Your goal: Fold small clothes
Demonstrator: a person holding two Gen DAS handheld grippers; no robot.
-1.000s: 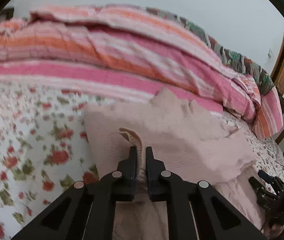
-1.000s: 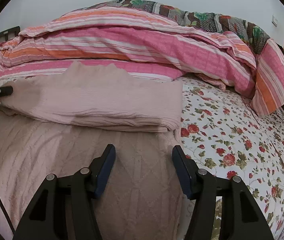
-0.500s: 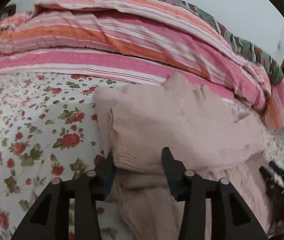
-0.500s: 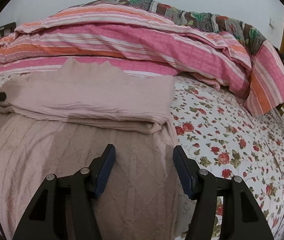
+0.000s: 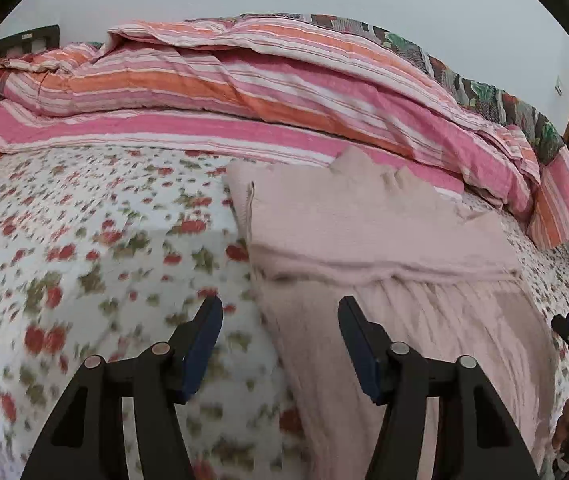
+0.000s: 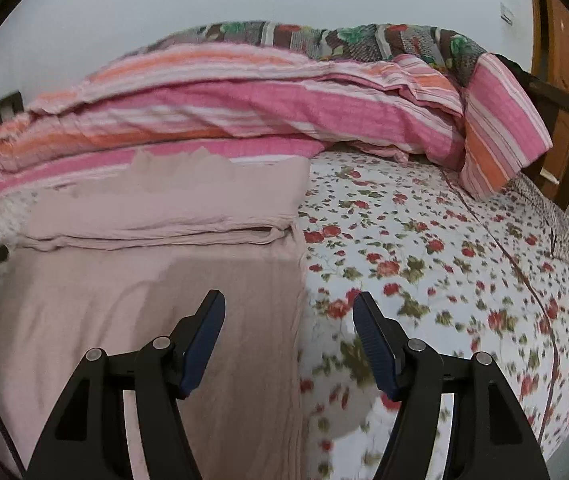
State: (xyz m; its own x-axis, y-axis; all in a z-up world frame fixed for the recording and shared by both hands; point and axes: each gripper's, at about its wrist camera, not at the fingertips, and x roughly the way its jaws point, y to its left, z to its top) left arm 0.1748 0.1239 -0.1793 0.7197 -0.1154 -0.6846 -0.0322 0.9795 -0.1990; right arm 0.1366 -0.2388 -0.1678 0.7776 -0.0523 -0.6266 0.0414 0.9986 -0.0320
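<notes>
Black-armed, the left gripper point(image 5: 280, 326) is standing spread, jaws just widened and gripping nothing, over the pink sweater's point(image 5: 384, 248) left edge. The right gripper point(image 6: 289, 322) is likewise spreading empty. Beyond, the sweater is lying mid-frame on the floral sheet point(image 5: 84, 240), striped quilt point(image 5: 244, 92) behind.

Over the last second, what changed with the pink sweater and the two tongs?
The left tongs let go of the pink sweater edge they pinched; their jaws have just been opening, nothing gripped, and they backed off. The right tongs opened wider, empty. The sweater's folded top, floral sheet and striped quilt stayed put.
</notes>
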